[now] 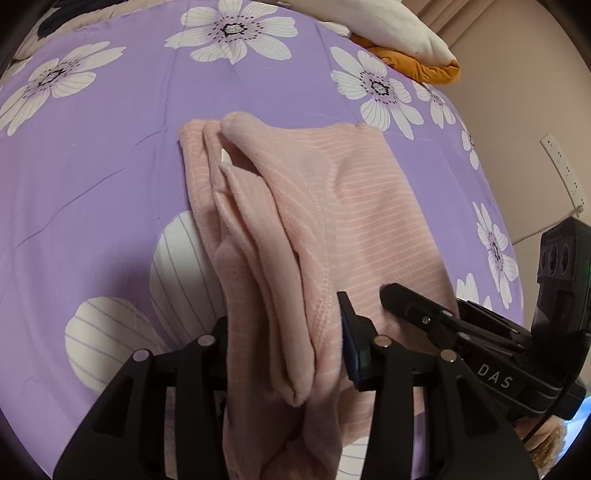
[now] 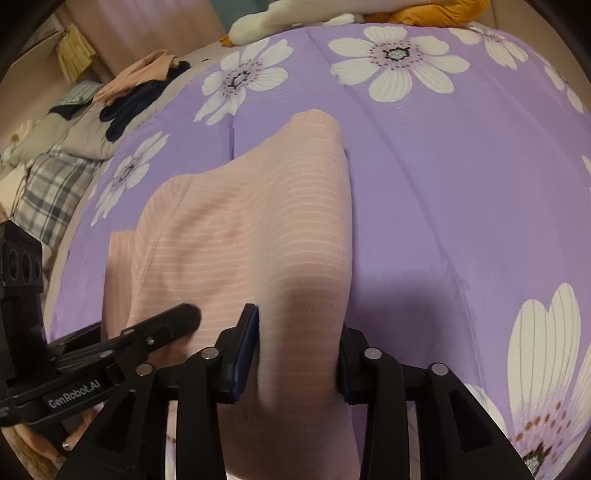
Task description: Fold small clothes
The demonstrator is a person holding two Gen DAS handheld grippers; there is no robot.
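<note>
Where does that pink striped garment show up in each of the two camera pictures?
Left wrist view: pink striped garment fills the centre and runs down between the left gripper fingers.
Right wrist view: garment lies centre-left, bunched between the right gripper fingers.
Shared landmark: the orange cloth at the bed's far edge.

A purple bedspread printed with large white flowers covers the bed. At its far edge lie a white plush toy and an orange cloth touching it. Off the bed's left side sit a heap of peach and navy clothes and a plaid blanket. A white power strip hangs on the beige wall.
</note>
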